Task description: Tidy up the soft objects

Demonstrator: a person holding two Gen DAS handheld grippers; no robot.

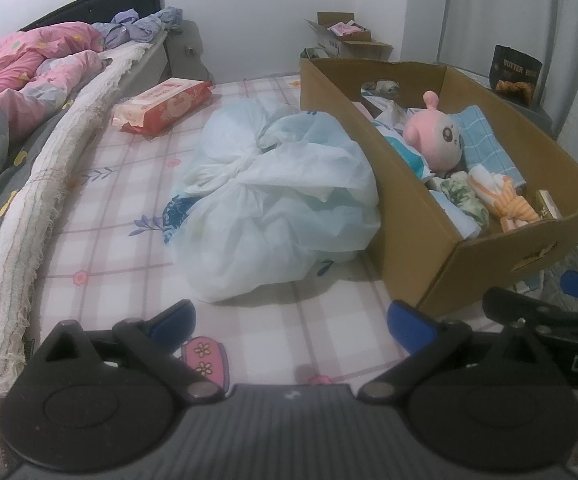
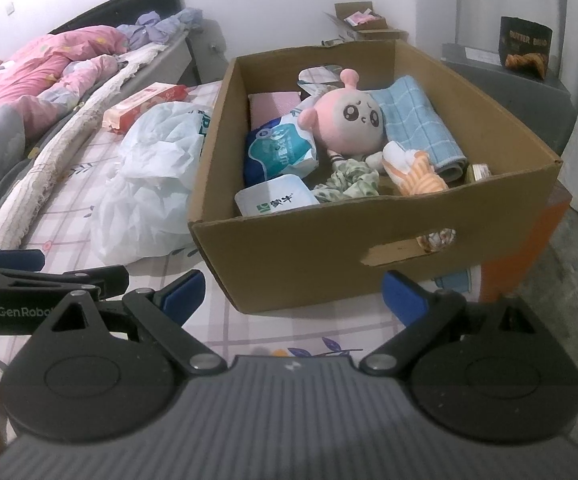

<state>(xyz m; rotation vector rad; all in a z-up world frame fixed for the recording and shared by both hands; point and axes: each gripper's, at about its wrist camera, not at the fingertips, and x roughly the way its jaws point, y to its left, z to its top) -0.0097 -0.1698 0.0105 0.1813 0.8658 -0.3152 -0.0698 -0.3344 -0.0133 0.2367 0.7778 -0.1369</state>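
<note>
Both my grippers, left (image 1: 291, 320) and right (image 2: 293, 292), hover empty, fingers apart; box (image 2: 369, 240) on bed already holds doll (image 2: 349, 120), so next reach: bag (image 1: 273, 200) beside it

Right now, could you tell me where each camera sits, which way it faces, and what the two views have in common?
Left wrist: on the left gripper, low over the bed, facing the tied plastic bag; both open fingers show, and the right gripper's tip at the right edge.
Right wrist: on the right gripper, facing the cardboard box; open fingers show, the left gripper at the left edge.
Shared: bag, box, pink plush toy, blue towel, red wipes pack.
</note>
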